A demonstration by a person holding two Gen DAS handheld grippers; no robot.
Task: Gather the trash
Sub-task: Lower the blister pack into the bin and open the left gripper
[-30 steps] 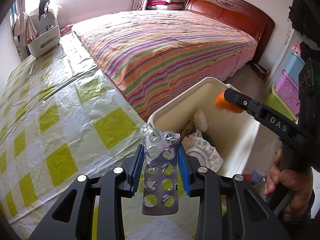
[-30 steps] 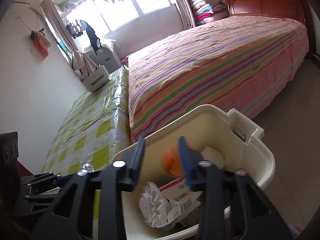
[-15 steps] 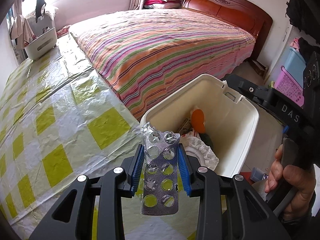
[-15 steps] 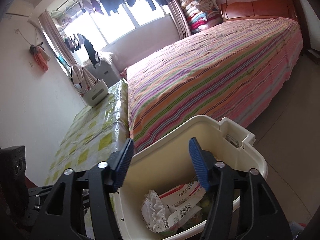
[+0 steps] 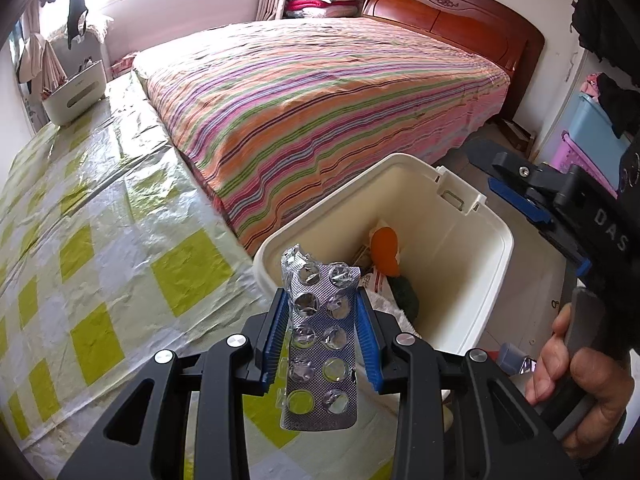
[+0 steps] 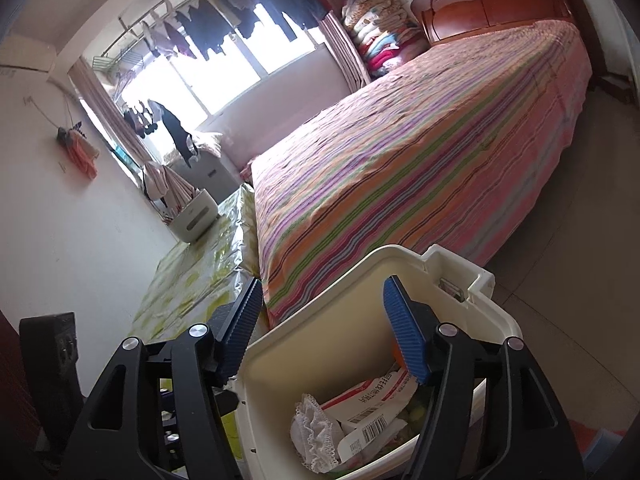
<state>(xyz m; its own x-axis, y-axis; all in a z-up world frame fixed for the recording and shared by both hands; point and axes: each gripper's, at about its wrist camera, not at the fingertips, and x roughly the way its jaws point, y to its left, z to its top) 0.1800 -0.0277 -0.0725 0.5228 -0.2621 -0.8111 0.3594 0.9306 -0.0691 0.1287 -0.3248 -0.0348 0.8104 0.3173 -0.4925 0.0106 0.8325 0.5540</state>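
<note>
Half-hidden orange peel [image 6: 396,354] behind pad

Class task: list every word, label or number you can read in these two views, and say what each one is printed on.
"DAS": white letters on the black right tool, cut off at the frame's edge.
Red characters and barcode digits on the white paper wrapper in the cream plastic bin: too small to read.
</note>
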